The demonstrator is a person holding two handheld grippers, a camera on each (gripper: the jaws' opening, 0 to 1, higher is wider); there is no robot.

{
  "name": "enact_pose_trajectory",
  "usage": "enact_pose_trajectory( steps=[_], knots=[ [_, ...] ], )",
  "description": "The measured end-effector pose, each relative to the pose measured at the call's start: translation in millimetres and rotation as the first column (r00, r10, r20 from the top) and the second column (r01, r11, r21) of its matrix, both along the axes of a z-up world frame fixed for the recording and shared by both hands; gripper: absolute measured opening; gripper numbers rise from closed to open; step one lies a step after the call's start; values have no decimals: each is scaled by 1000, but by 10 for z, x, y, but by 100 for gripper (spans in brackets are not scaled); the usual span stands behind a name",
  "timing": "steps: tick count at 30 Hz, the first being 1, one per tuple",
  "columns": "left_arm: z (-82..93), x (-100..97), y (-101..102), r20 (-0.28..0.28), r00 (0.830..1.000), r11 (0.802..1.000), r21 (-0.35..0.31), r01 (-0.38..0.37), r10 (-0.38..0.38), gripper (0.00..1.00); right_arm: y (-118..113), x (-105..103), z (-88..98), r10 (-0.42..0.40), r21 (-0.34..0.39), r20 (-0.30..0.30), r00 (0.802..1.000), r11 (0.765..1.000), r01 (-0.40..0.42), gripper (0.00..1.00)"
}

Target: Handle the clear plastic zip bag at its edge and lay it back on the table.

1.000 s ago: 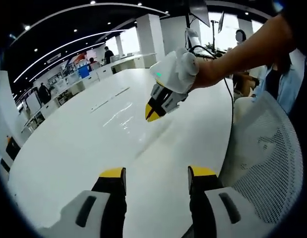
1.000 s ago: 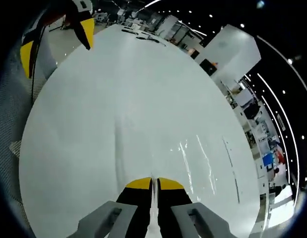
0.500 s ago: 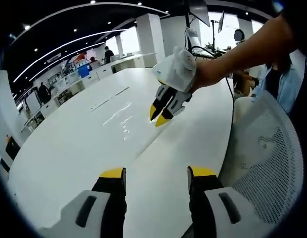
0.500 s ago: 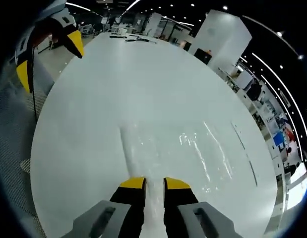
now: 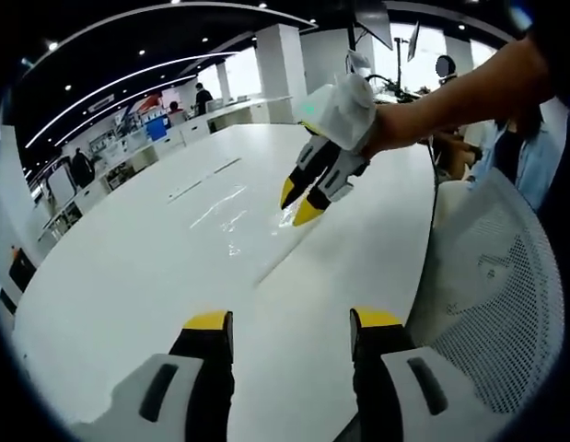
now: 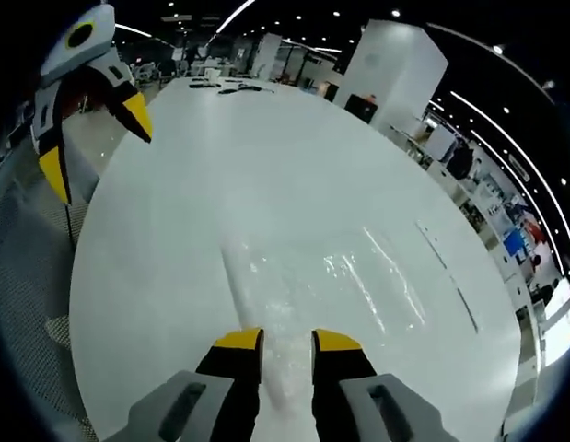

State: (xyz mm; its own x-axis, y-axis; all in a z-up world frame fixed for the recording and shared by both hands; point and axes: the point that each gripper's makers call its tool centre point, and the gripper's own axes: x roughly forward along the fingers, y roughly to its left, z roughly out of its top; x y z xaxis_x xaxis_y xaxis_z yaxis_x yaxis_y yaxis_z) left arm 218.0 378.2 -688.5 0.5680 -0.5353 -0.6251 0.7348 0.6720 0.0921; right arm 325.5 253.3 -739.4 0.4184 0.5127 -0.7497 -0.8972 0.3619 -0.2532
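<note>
Now right tool [image 6: 286, 340] agape above bag [image 6: 321, 276]

The clear plastic zip bag [image 6: 321, 276] lay flat on the white table [image 6: 220, 157], glossy and crinkled, catching light. One narrow edge ran between the parted jaws of my right gripper [image 6: 286, 340]; the rest stretched ahead of it.

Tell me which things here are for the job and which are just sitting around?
For the job:
clear zip bag, lying flat on the white table
right gripper, open over the bag's edge
left gripper, open, holding nothing

Just around:
mesh chair
dark items at the table's far end
</note>
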Motion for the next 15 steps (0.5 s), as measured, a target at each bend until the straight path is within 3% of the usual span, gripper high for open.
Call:
enact_pose_trajectory(
  steps=[4, 8, 15],
  knots=[
    [-7, -6, -12, 0, 1000, 1000, -2, 1, -1, 50, 13, -33, 69, -38, 66, -19, 999, 997, 40, 26],
    [-4, 0, -13, 1, 1000, 1000, -9, 2, -2, 49, -8, -62, 162, -44, 83, -4, 999, 996, 44, 31],
    [-19, 19, 20, -1, 1000, 1000, -10, -4, 4, 50, -58, -64, 157, -93, 151, -16, 996, 984, 95, 45]
  ],
)
